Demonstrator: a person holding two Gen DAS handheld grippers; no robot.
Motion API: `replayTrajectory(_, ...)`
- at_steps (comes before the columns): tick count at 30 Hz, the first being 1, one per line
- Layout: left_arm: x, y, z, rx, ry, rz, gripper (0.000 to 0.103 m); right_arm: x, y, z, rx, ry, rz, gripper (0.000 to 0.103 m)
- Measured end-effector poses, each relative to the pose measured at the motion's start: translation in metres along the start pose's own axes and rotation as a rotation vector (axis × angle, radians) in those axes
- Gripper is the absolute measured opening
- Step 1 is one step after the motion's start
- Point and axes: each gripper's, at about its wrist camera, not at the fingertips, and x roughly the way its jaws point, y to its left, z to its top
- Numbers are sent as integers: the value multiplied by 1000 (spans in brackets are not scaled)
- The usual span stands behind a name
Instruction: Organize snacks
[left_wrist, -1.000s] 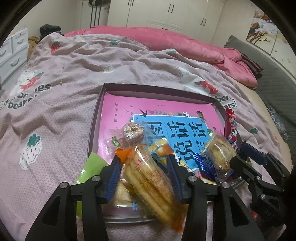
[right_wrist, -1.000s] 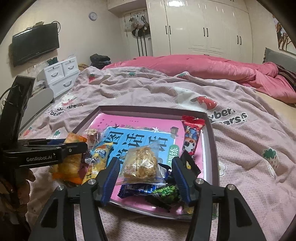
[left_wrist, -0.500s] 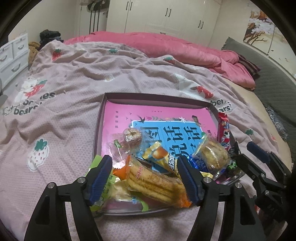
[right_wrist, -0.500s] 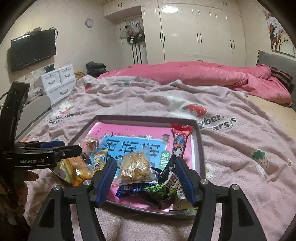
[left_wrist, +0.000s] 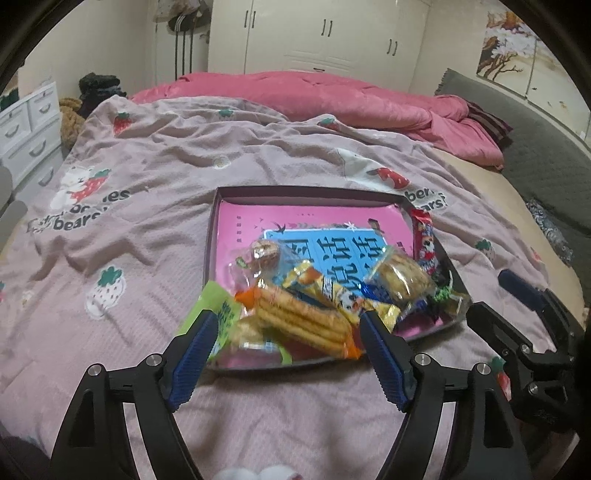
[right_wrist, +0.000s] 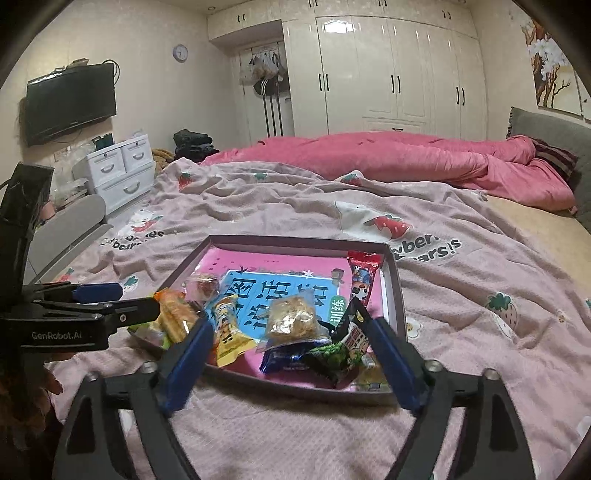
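Both grippers (left_wrist: 288, 354) (right_wrist: 291, 360) hang wide-jawed before the snack tray (left_wrist: 210, 254).

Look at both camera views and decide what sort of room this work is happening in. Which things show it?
Most likely a home bedroom: the snack tray sits on a bed with a strawberry-print cover, a pink quilt lies behind it, and white wardrobes line the far wall.

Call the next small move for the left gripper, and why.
Probably ease the left gripper forward around the orange biscuit pack: it is open and empty, and the pack lies in the tray just beyond its fingertips.
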Motion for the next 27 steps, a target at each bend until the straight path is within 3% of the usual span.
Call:
replayTrajectory(8, -21, -2, -27, 14, 33, 7, 81, -19, 2, -13, 33, 32, -13, 98)
replayTrajectory(27, -56, -16, -64, 64, 59, 59, 81, -54, 14, -41, 87, 115, -51, 98)
